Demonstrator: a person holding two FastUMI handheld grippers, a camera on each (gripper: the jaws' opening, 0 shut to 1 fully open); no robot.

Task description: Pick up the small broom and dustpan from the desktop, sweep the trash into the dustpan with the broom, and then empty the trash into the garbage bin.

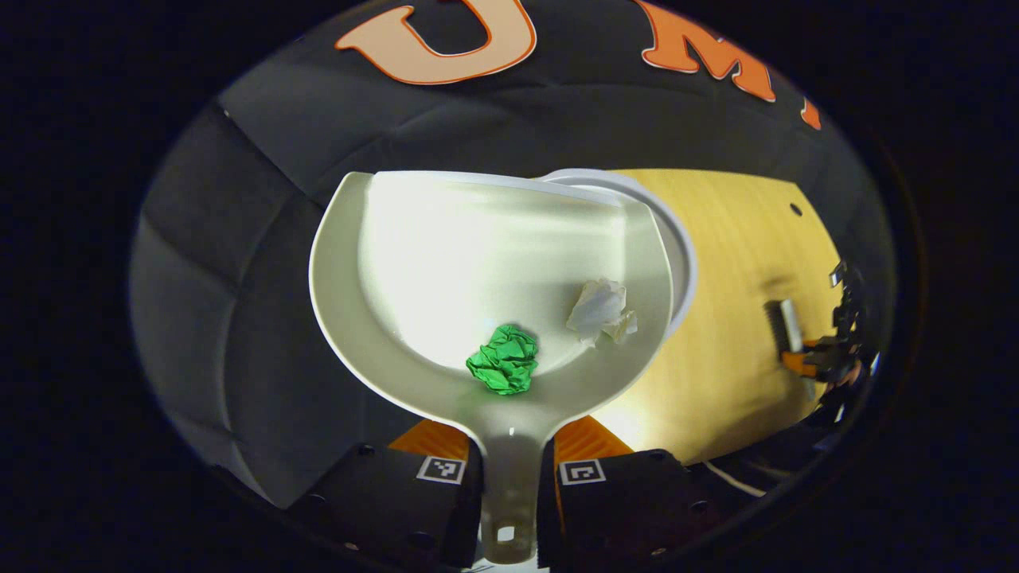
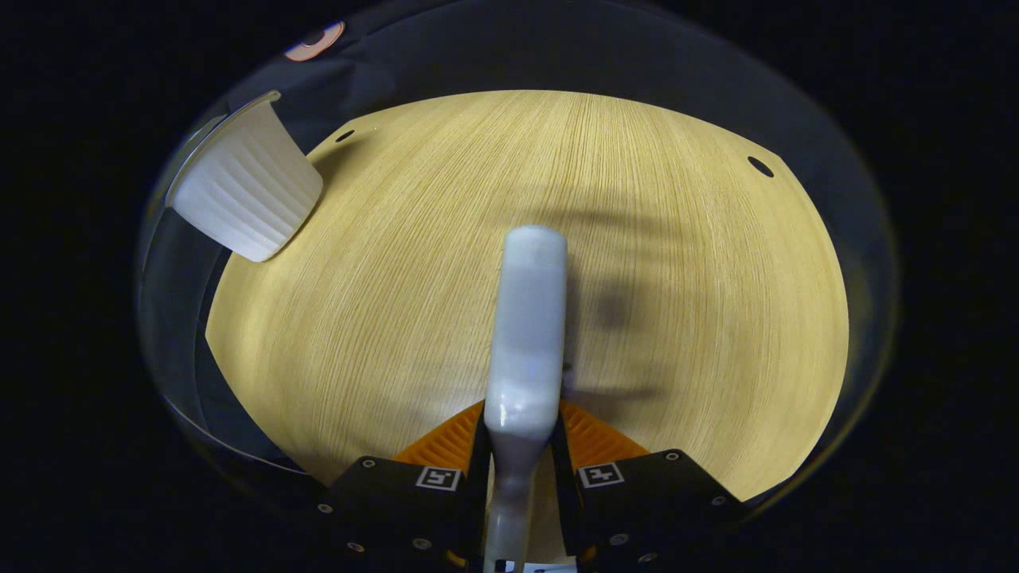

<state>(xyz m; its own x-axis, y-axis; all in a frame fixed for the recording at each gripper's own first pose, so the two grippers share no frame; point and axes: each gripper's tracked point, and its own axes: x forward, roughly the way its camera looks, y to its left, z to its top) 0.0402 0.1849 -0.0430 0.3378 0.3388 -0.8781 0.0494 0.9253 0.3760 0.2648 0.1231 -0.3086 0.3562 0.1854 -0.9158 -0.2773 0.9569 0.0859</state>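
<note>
Left gripper view is riding the left gripper (image 1: 509, 485), looking forward over the dustpan (image 1: 446, 263) held close up, toward the bin (image 1: 677, 239) rim just behind it; the right gripper (image 1: 836, 358) is showing far off at right. Right gripper view is looking down along the broom (image 2: 525, 334) at the desktop (image 2: 398, 318) from near. Both are sharing the desktop and the bin (image 2: 247, 191).
</note>
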